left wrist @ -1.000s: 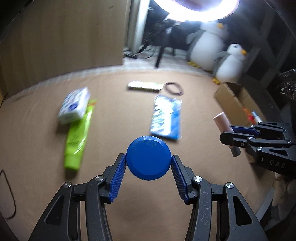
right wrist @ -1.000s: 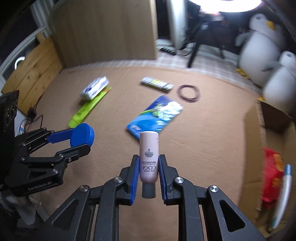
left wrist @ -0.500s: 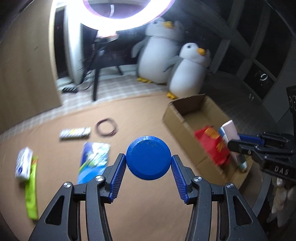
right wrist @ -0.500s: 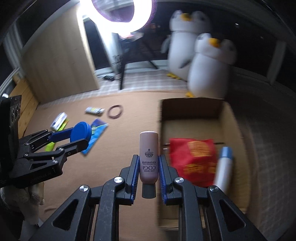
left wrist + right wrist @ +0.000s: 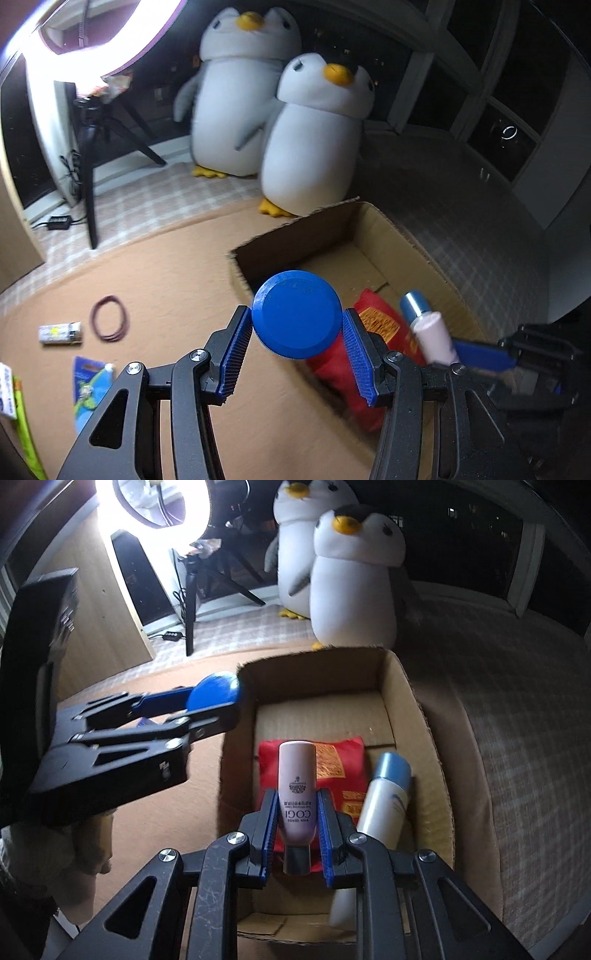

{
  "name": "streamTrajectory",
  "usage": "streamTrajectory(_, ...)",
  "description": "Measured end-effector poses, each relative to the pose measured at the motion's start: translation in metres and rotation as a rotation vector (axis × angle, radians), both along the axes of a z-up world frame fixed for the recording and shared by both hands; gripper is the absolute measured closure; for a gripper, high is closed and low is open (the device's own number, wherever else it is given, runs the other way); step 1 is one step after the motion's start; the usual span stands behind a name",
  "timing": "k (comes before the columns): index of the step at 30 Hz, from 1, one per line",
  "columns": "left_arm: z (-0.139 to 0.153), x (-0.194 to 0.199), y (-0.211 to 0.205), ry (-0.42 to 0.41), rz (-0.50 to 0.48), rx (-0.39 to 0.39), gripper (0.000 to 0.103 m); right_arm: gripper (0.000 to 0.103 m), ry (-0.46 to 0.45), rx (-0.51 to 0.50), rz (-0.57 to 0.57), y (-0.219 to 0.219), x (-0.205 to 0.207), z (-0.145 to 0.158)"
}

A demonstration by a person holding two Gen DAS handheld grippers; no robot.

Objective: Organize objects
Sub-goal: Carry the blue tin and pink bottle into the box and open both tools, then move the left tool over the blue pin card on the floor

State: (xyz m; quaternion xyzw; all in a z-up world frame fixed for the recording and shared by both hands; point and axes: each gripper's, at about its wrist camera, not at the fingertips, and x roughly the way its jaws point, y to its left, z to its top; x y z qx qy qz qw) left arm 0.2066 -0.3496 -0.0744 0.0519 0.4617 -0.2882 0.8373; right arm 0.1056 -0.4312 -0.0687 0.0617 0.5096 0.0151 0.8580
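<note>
1. Pink tube (image 5: pixel 297 794): pale pink, slim, rounded at the far end, dark cap at the near end. Dark print reads "COGI", upside down from the right wrist view. It is held above the cardboard box (image 5: pixel 417 716), over the red packet (image 5: pixel 334 771).
2. Right gripper (image 5: pixel 297 819): blue ribbed pads pressed on both sides of the tube's lower body; cap end points back toward the camera. In the left wrist view the same tube (image 5: pixel 434 338) pokes out over the box's near right part.
3. Blue disc (image 5: pixel 296 319): round, flat-faced, solid blue plastic with a bevelled rim, like a lid. Left gripper (image 5: pixel 296 332) clamps it edge-on between its blue pads. It hangs at the box's left wall; from the right wrist view the disc (image 5: pixel 214 694) sits just at that wall's top edge.
4. Box: open top, brown corrugated, on tan carpet. Inside lie the red packet with yellow print and a white spray can (image 5: pixel 384 797) with a blue cap, lying beside the packet on its right, touching it.
5. On the carpet to the left, well apart from the box: a loop of dark cord (image 5: pixel 110 322), a small white strip pack (image 5: pixel 61 333), a blue sachet (image 5: pixel 88 391), a green tube (image 5: pixel 26 435) at the frame edge.
6. Behind the box: two plush penguins (image 5: pixel 314 144), side by side. A ring light (image 5: pixel 103 48) glares on a tripod, upper left.
</note>
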Motion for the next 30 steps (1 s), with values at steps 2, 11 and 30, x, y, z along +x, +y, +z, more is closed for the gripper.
streamTrajectory(2,-0.004,0.001,-0.008,0.004,-0.007,0.006,0.049,0.084,0.006,0.001,-0.001,-0.003,-0.001,-0.002)
streamTrajectory(11,-0.001,0.001,-0.012,0.005,-0.007,-0.012,0.041,0.068,-0.010,0.006,-0.007,-0.008,-0.007,0.002)
streamTrajectory(30,0.018,-0.042,0.113,-0.001,0.101,0.001,0.041,0.054,-0.054,0.100,0.001,0.036,-0.025,0.015)
